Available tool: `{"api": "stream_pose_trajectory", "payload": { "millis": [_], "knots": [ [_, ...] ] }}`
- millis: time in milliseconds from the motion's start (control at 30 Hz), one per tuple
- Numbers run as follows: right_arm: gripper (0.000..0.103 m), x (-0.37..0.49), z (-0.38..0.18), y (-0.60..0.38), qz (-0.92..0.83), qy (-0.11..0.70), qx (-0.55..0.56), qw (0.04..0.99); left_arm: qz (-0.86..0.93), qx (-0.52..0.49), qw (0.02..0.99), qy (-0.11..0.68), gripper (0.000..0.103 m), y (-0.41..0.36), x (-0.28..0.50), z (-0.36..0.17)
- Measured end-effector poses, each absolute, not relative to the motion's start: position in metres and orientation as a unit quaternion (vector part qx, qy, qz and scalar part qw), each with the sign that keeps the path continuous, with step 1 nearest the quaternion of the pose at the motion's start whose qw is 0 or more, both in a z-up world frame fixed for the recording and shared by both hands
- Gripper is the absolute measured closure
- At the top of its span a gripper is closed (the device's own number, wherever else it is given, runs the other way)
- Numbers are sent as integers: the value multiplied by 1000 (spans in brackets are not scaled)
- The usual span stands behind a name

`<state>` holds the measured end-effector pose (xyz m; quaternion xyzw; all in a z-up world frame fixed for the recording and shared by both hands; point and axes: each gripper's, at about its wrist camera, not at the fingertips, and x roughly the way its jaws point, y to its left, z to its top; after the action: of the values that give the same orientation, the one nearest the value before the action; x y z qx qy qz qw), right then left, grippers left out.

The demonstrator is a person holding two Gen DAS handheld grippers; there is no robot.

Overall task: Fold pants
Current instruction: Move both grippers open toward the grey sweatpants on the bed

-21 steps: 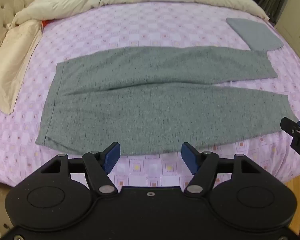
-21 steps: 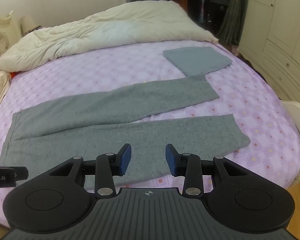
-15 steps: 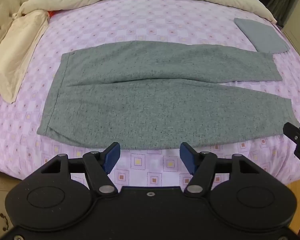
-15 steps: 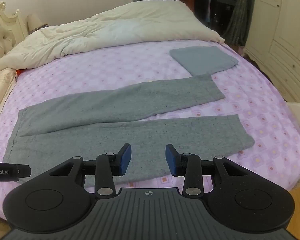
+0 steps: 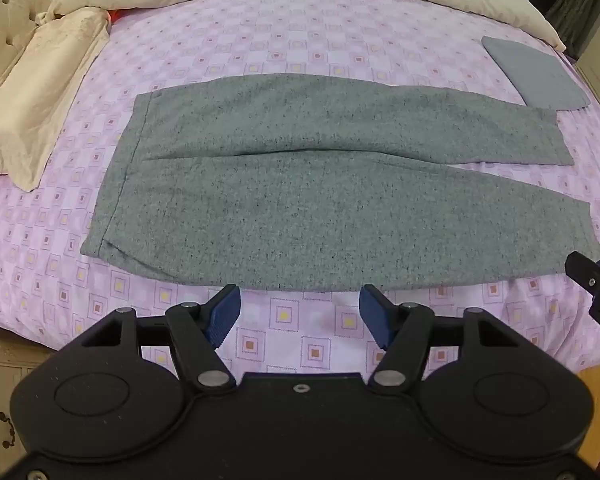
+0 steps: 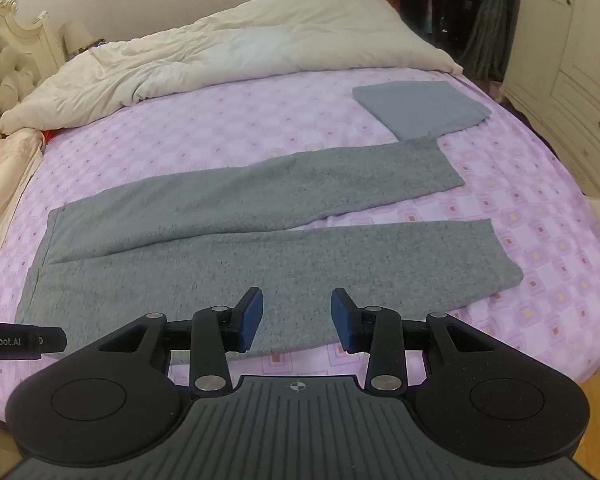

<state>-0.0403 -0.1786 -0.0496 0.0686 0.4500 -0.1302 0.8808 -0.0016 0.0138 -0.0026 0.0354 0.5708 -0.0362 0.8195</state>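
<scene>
Fingers of the left gripper [image 5: 300, 308] and right gripper [image 6: 297, 320] gape empty, having drawn back toward the bed's [image 5: 300, 60] near edge, leaving the pants [image 5: 320, 200] flat, unfolded, ready for gripping.

right gripper [image 5: 598, 288] cut off at edge; red item [image 6: 52, 135] perhaps cloth.

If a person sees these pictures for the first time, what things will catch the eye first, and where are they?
The grey pants come first: they lie flat across the middle of the purple checked bed sheet, waistband on the left, both legs reaching right and parting slightly. Next is the folded blue-grey cloth, beyond the far leg's end, and the cream duvet heaped along the far side. In the foreground the left claw and right claw hang open, empty.
</scene>
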Motion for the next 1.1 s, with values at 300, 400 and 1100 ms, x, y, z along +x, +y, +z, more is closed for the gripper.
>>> {"api": "stream_pose_trajectory", "payload": {
  "millis": [300, 400, 1100],
  "knots": [
    [66, -39, -51, -183, -125, 458, 68, 878, -36, 33, 815, 577, 36, 13, -1, -6],
    [66, -39, -52, -185, -123, 458, 67, 878, -35, 34, 815, 578, 36, 12, -1, -7],
    [66, -35, -53, -190, -121, 453, 68, 881, -39, 31, 822, 567, 36, 9, 1, -5]
  ]
}}
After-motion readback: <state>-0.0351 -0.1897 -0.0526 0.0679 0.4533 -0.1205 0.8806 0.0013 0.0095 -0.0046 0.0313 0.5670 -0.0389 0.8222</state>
